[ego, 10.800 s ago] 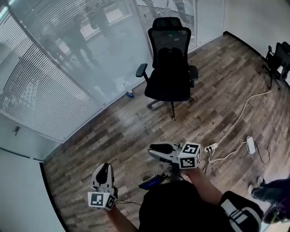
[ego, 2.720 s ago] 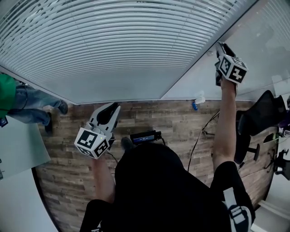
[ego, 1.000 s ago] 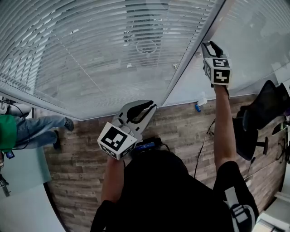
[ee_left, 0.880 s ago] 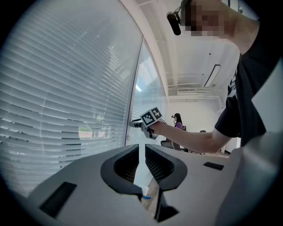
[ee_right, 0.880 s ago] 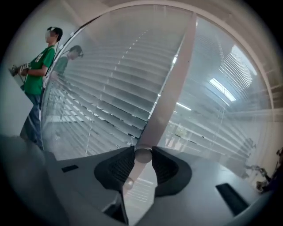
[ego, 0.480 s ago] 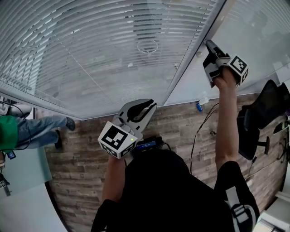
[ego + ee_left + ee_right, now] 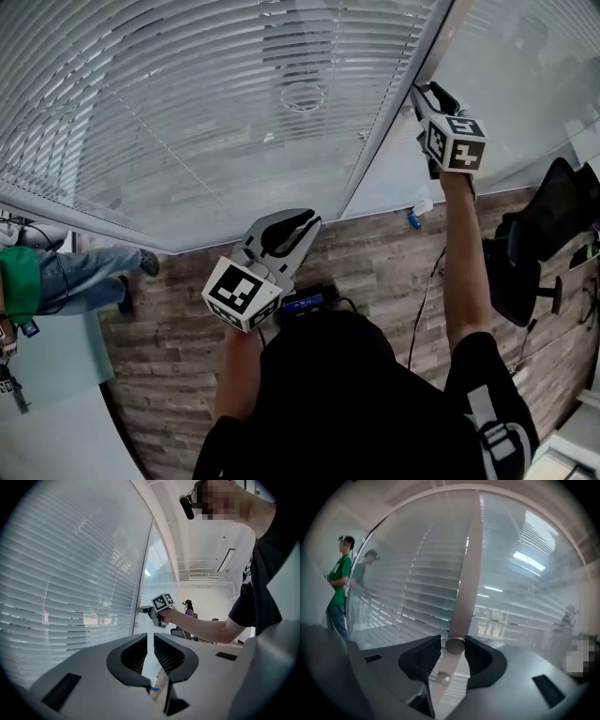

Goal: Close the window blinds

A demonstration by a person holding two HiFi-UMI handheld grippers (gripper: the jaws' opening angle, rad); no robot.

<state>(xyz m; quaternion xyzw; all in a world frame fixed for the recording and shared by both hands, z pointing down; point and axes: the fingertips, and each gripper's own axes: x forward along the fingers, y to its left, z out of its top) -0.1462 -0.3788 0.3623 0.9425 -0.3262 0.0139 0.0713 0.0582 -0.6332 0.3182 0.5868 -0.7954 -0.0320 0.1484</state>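
The window blinds (image 7: 187,112) hang behind glass, their slats tilted enough to see through; they also fill the left gripper view (image 7: 70,597) and the right gripper view (image 7: 417,588). A pale upright frame post (image 7: 394,103) carries a small round blinds knob (image 7: 454,645). My right gripper (image 7: 453,645) is raised to the post (image 7: 420,92) and shut on that knob. My left gripper (image 7: 291,223) hovers lower, away from the glass, jaws together with nothing between them (image 7: 151,637). The left gripper view also catches the right gripper (image 7: 146,610) at the post.
A second round knob (image 7: 443,678) sits lower on the post. A black office chair (image 7: 539,244) stands at the right. A person in green (image 7: 28,281) stands beyond the glass at the left. A small blue object (image 7: 412,222) and a cable (image 7: 427,281) lie on the wood floor.
Over the last second my right gripper has twisted back and forth at the post, its marker cube turning. The left gripper has hardly moved. The person in green drifted slightly.
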